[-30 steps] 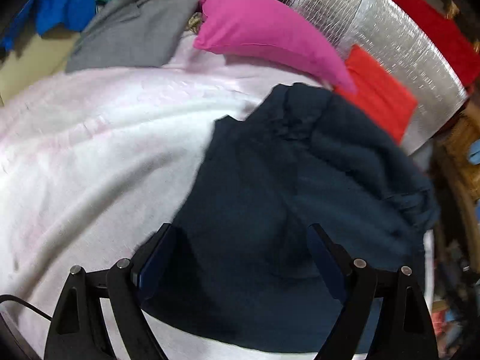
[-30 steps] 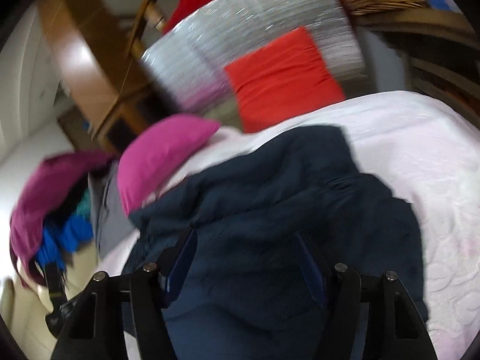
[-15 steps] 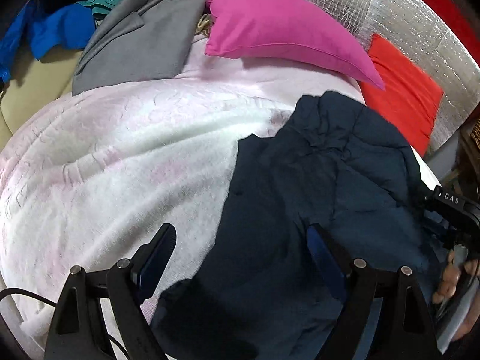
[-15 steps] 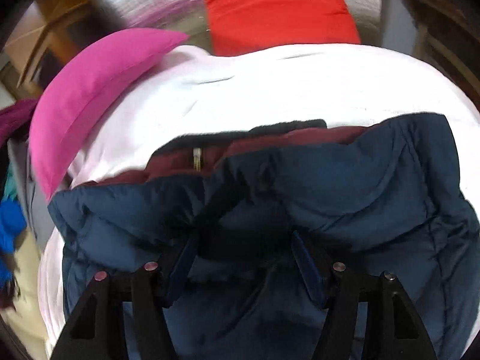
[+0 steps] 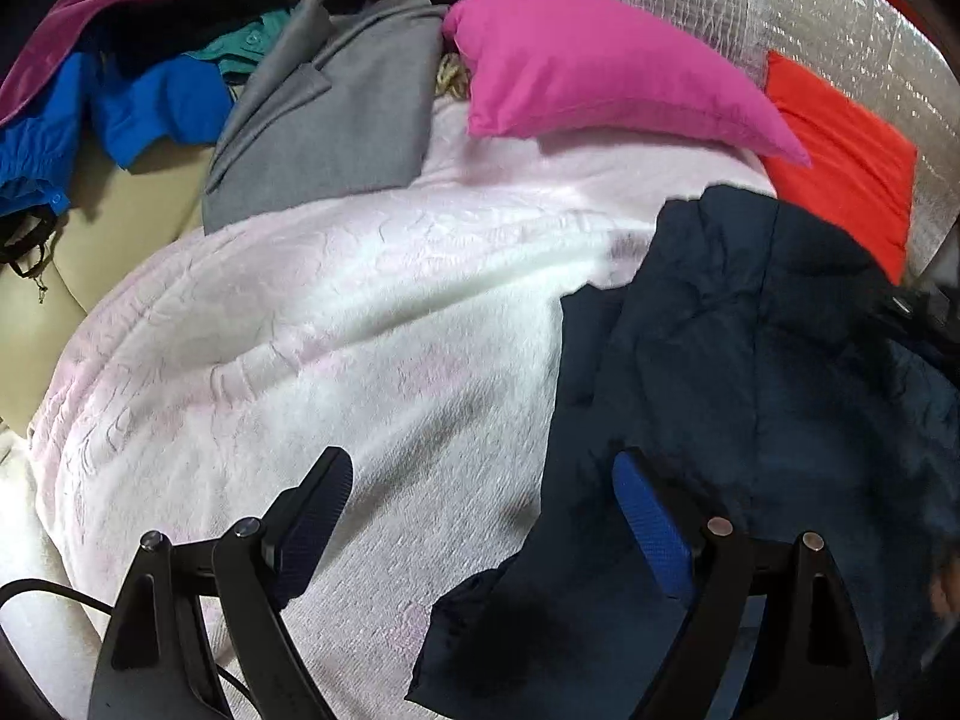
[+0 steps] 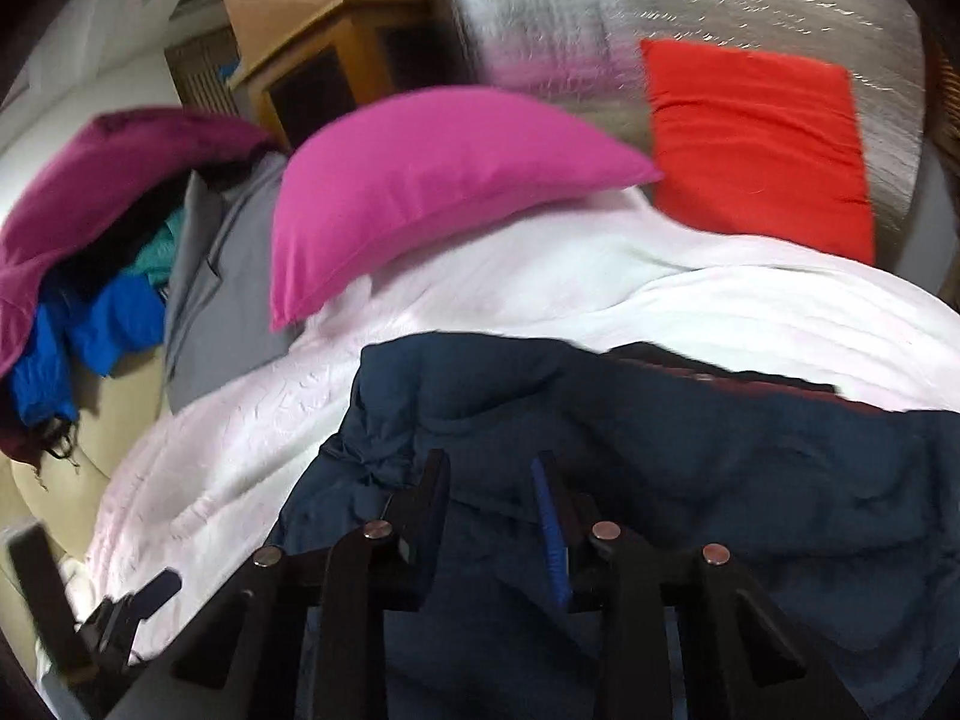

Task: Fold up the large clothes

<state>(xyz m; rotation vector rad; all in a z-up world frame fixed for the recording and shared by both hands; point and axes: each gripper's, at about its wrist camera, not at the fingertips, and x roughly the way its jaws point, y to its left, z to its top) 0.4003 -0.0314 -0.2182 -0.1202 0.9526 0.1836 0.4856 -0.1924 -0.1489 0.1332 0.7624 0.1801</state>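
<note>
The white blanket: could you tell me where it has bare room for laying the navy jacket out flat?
The white blanket lies bare between the grey garment, the pink pillow and the navy jacket, beyond the open left gripper. The right side is crowded: the right gripper pinches the jacket.

Black fingers [image 5: 318, 498] with blue ribbed pads, silver screws.

No readable text, label, brand, number or sign in either view. Nothing legible on the navy jacket [image 5: 750, 360], the pink pillow [image 5: 600, 72], the red cushion [image 6: 756, 138] or the white blanket [image 5: 360, 312].
</note>
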